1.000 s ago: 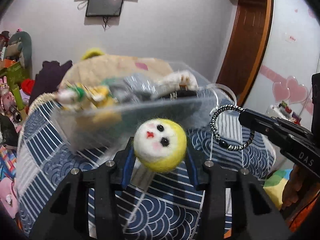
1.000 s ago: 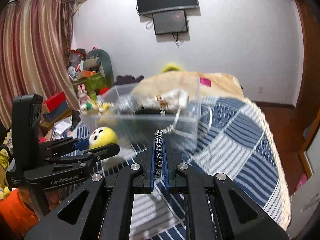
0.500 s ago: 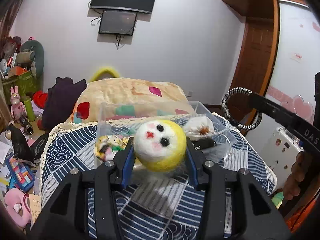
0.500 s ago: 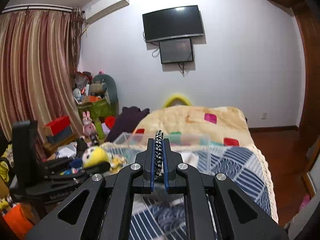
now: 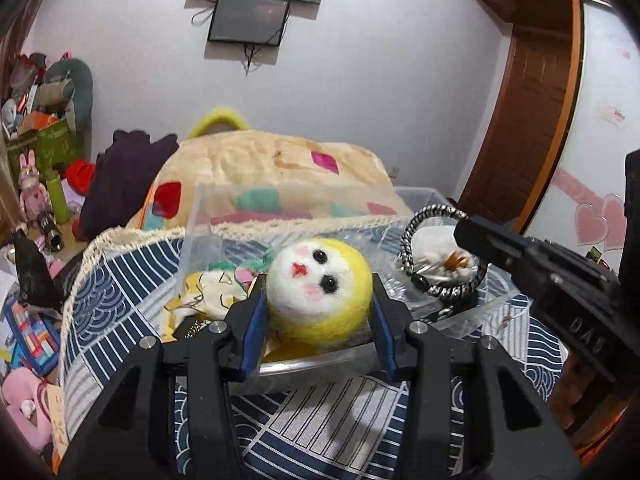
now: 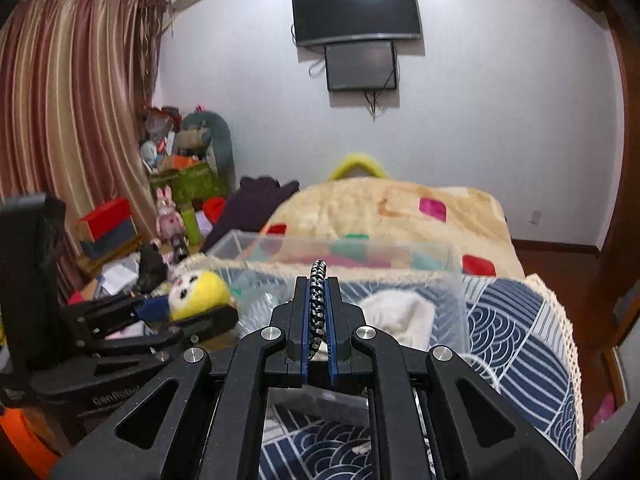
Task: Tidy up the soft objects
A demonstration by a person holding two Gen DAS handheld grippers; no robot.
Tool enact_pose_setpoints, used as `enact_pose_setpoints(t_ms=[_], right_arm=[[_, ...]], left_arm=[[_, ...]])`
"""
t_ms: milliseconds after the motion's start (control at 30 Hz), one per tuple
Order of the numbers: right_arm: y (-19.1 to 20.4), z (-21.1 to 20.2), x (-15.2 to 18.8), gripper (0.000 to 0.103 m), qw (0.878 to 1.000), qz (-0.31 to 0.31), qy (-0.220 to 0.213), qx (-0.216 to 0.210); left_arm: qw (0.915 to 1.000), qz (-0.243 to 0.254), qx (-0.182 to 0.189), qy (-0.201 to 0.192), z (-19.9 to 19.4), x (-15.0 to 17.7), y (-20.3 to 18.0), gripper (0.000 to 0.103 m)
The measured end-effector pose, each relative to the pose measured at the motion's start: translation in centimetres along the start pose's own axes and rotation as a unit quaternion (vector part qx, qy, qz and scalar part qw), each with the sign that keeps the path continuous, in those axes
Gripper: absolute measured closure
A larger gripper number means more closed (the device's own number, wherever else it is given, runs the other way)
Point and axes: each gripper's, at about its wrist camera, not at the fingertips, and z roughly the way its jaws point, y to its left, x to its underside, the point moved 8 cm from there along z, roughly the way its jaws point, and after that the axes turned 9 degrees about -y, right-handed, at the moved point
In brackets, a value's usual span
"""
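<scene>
Over the bed: clear plastic bin (image 5: 208, 216) on a blue patterned cover (image 5: 120, 288).
Left gripper (image 5: 318, 312): clamped on a yellow felt ball (image 5: 320, 286), above the bin.
Right gripper (image 6: 318, 316): pinching a braided bracelet (image 6: 317, 304), above the bin.

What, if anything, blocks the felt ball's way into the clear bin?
Nothing visible does. The left tongs hold the felt ball at the near wall of the clear bin, whose top is open. The right tongs hold the braided ring off to the right.
</scene>
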Motion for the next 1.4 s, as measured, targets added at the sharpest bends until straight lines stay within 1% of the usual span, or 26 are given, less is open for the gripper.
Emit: enact_pose_setpoints(t_ms=[133, 233, 267, 300, 333, 367, 433, 467, 567, 667, 833, 1067, 1100, 1167, 1233, 1300, 1367, 1400], right_arm=[[-0.6, 0.9, 1.2, 0.096, 1.000, -0.002, 0.023, 0.013], [-1.0, 1.0, 1.9, 0.094, 0.999, -0.007, 0.036, 0.021], [-1.1, 0.8, 2.0, 0.091, 0.999, -0.008, 0.037, 0.023], [-1.2, 0.6, 2.0, 0.088, 0.999, -0.008, 0.038, 0.025], [-1.4, 0.4, 2.1, 0.081, 0.999, -0.008, 0.039, 0.030], [-1.5, 0.3, 2.1, 0.071, 0.999, -0.007, 0.039, 0.033], [-1.9, -0.1, 2.0, 0.060, 0.999, -0.002, 0.036, 0.036], [-2.0, -0.5, 1.9, 0.058, 0.999, -0.003, 0.032, 0.039], [-2.2, -1.4, 1.8, 0.057, 0.999, -0.005, 0.028, 0.040], [-2.0, -2.5, 1.4, 0.057, 0.999, -0.006, 0.024, 0.030], [-1.3, -4.9, -0.1, 0.057, 1.000, -0.018, -0.006, 0.023], [-0.2, -8.0, -2.5, 0.056, 0.999, -0.015, -0.052, 0.009], [-0.1, -8.6, -2.9, 0.053, 0.998, -0.014, -0.059, 0.006], [0.1, -9.3, -3.2, 0.038, 0.997, -0.012, -0.071, 0.009], [0.2, -10.1, -3.5, 0.034, 0.996, -0.012, -0.085, 0.013], [0.3, -10.6, -3.7, 0.032, 0.995, -0.011, -0.094, 0.012], [0.3, -10.8, -3.5, 0.025, 0.995, -0.010, -0.095, 0.009], [0.3, -10.9, -3.4, 0.023, 0.995, -0.011, -0.097, 0.012]], left_arm=[[1.0000, 0.005, -0.003, 0.000, 0.2, 0.5, 0.2, 0.052], [0.9998, 0.017, -0.003, -0.004, -0.2, 0.7, -0.2, 0.042], [0.9998, 0.020, -0.004, -0.006, -0.3, 0.7, -0.3, 0.037], [0.9997, 0.022, -0.005, -0.008, -0.6, 0.7, -0.4, 0.036], [0.9997, 0.023, -0.006, -0.009, -0.8, 0.8, -0.5, 0.032], [0.9996, 0.024, -0.006, -0.011, -0.9, 0.8, -0.6, 0.029], [0.9994, 0.030, -0.007, -0.015, -1.4, 0.8, -0.8, 0.027], [0.9993, 0.033, -0.008, -0.017, -1.6, 0.8, -1.0, 0.026], [0.9991, 0.034, -0.008, -0.022, -2.3, 0.6, -1.0, 0.026], [0.9991, 0.027, -0.008, -0.033, -3.4, 0.3, -0.8, 0.026], [0.9968, 0.039, -0.012, -0.068, -6.3, -1.0, -1.0, 0.026], [0.9915, 0.058, -0.004, -0.116, -10.8, -2.6, -2.5, 0.026], [0.9909, 0.061, -0.002, -0.120, -11.2, -2.7, -2.7, 0.026], [0.9894, 0.065, 0.003, -0.130, -12.2, -2.9, -3.0, 0.025], [0.9887, 0.065, 0.008, -0.135, -13.0, -3.0, -3.3, 0.022], [0.9876, 0.065, 0.008, -0.142, -13.7, -2.9, -3.5, 0.019], [0.9865, 0.068, 0.004, -0.149, -14.1, -2.8, -3.5, 0.012], [0.9858, 0.069, 0.002, -0.153, -14.3, -2.7, -3.5, 0.010]])
